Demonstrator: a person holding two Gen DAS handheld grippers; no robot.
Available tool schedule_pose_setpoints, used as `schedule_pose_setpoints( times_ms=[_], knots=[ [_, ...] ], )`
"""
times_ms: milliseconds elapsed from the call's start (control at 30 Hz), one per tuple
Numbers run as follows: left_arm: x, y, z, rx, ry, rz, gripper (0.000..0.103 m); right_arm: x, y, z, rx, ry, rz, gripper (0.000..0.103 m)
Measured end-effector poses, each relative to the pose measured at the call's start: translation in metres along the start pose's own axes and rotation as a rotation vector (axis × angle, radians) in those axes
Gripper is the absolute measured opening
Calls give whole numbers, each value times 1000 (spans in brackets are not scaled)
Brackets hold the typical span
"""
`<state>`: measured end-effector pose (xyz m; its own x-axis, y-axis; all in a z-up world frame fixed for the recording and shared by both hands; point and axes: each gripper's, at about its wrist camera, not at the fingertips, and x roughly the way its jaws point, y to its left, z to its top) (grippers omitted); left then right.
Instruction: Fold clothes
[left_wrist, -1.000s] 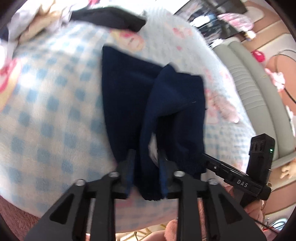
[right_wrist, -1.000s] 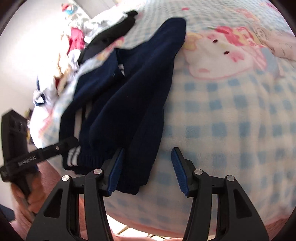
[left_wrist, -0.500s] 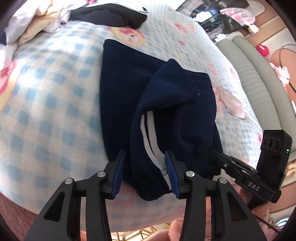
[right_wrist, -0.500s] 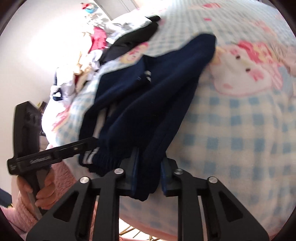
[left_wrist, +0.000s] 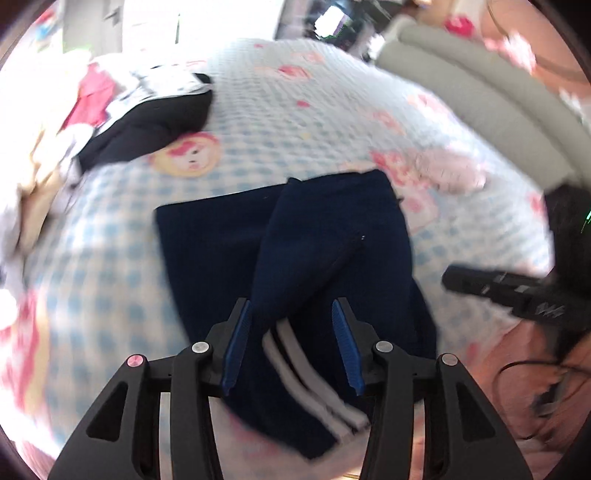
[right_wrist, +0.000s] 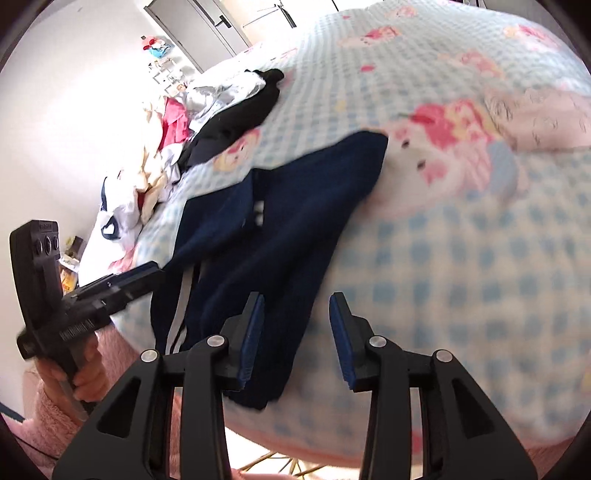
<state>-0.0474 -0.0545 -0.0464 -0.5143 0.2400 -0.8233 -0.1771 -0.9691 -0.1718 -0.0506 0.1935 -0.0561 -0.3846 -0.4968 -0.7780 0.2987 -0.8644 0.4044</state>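
Navy trousers (left_wrist: 332, 236) lie folded lengthwise on the checked blanket (left_wrist: 110, 266), cuff end at the near edge of the bed, far end reaching toward the printed cartoon figure (right_wrist: 454, 125). White side stripes (left_wrist: 306, 373) show at the cuff, which hangs slightly over the blanket's near edge.

Left gripper (left_wrist: 291, 343): jaws opening. Blue pads stand clear on either side of the striped cuff; cloth lies between them but neither pad presses it. Left view is motion-blurred.

Right gripper (right_wrist: 295, 336): jaws opening, nothing gripped. Its left pad sits just beside the trousers' right-hand edge; the gap between the pads shows mostly bare blanket.

Open room: to the right of the trousers the blanket is bare check as far as the pale printed patch (right_wrist: 535, 118). To the left, a bare strip, then a black garment (right_wrist: 236, 122) and a heap of mixed clothes (right_wrist: 159, 155) along the bed's far-left side, well apart from the trousers.

Room: white wall (right_wrist: 74, 92) behind the heap; a grey padded headboard (left_wrist: 480, 92) at the far right in the left view. A hand (right_wrist: 85, 373) in a pink fleecy sleeve (right_wrist: 48, 424) grips the left tool's handle.
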Motion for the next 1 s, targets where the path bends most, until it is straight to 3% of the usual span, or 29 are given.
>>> schedule_pose_setpoints(
  times_ms=[133,233,433,500,533,567,633,733,833,1000],
  knots=[
    [43,-8,14,49,73,91,47,12,-1,11,-27,28,-4,37],
    [46,1,17,0,41,153,20,25,-2,12,-31,67,3,37],
    [23,62,4,-311,10,216,22,40,-10,9,-17,101,-30,37],
    [15,70,0,-342,-21,164,23,36,-16,13,-3,76,-61,38],
    [14,69,1,-337,-29,112,31,34,-19,16,4,64,-74,40],
    [14,69,2,-331,-38,65,46,33,-21,18,11,52,-87,42],
    [16,65,6,-304,-65,37,52,34,-24,24,14,46,-103,43],
    [33,60,18,-254,-68,95,52,42,-24,29,-2,64,-104,43],
    [58,70,24,-270,11,208,46,51,-19,30,-25,84,-91,43],
    [44,81,20,-329,-30,264,39,57,-19,28,-29,96,-112,44]
  ],
)
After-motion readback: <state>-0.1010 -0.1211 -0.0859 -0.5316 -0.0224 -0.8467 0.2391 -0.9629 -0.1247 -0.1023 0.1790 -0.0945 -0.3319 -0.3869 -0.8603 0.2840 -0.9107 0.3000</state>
